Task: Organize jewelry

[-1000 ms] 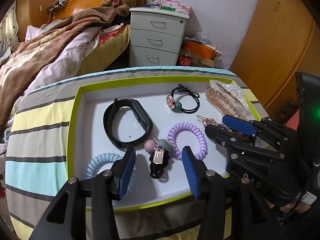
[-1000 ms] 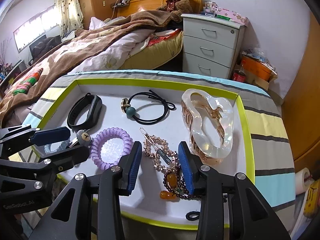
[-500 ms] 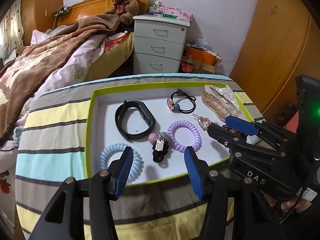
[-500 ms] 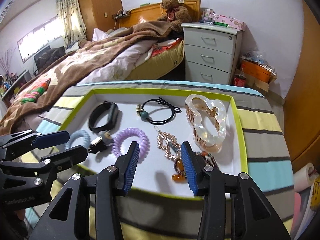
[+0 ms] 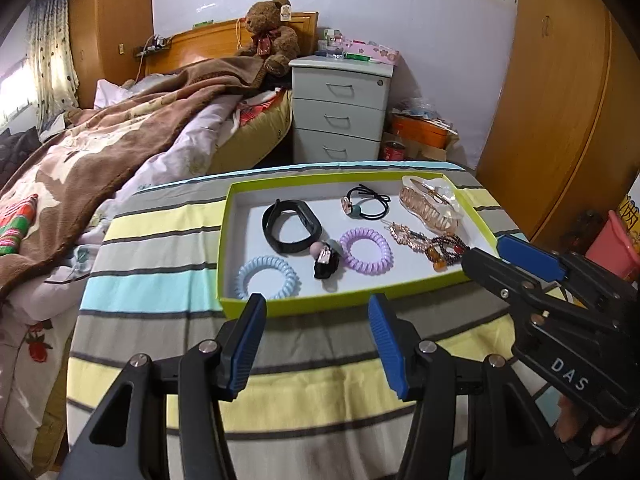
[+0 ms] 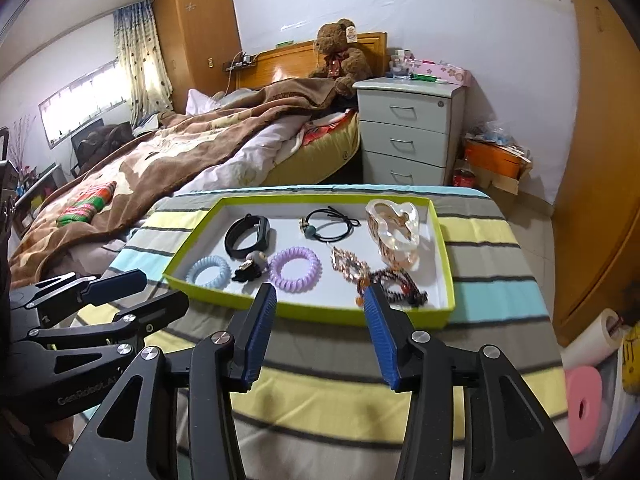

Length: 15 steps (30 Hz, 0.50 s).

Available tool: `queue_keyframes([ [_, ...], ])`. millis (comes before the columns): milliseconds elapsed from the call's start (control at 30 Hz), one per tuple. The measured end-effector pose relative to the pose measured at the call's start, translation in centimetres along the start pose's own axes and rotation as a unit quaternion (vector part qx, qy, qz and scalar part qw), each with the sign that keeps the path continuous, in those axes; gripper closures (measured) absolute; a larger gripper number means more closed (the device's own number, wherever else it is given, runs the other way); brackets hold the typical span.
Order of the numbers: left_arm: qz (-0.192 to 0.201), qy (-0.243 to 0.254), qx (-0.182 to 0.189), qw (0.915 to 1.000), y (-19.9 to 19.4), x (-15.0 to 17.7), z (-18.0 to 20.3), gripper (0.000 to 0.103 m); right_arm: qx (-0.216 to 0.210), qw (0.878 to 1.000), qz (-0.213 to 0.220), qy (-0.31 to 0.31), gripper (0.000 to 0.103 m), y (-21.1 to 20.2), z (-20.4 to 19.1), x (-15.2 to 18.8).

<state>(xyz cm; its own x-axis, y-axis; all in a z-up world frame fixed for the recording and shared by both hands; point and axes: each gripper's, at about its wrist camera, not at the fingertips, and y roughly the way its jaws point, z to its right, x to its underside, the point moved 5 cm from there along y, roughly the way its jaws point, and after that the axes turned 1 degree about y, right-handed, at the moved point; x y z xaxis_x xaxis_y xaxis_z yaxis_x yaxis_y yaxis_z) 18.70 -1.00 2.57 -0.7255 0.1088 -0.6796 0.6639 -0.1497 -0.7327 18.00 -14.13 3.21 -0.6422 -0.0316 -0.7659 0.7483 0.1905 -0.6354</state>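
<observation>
— What does the jewelry look like?

— It all lies in a shallow lime-green tray (image 5: 332, 307) with a white floor, set on a striped tablecloth (image 5: 160, 276). Taking the tray as the reference: a black wristband (image 5: 291, 225) sits toward its far left, a black hair tie with a teal bead (image 5: 366, 205) at its far middle, and a clear claw clip with rose-gold teeth (image 5: 432, 204) in its far right corner. Along its near side run a pale blue spiral hair tie (image 5: 267, 278), a black scrunchie with a pink ball and a small tag (image 5: 326, 259), and a purple spiral hair tie (image 5: 365, 251). A rose-gold hair pin (image 6: 349, 263) and a dark beaded bracelet (image 6: 396, 286) lie toward its near right.

— And the grippers?

— Both hover over the cloth just in front of the tray's near wall. The left gripper (image 5: 318, 334) has its blue pads spread wide with nothing between them; the right gripper (image 6: 318, 326) is the same, agape and empty.

— Anything hard to make out?

— In the right wrist view the right pad covers part of the bracelet, so its amber beads barely show. The hair pin and bracelet overlap, and where one ends is unclear. The print on the scrunchie's tag is unreadable.
</observation>
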Motion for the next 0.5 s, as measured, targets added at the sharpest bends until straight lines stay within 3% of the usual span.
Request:
queue_keyframes([
  [500,0.015,-0.022,-0.057,0.9980,-3.0,2.7,0.2,0.048,0.015,0.999,0.019,0.027,0.054,-3.3,-0.1,1.6],
])
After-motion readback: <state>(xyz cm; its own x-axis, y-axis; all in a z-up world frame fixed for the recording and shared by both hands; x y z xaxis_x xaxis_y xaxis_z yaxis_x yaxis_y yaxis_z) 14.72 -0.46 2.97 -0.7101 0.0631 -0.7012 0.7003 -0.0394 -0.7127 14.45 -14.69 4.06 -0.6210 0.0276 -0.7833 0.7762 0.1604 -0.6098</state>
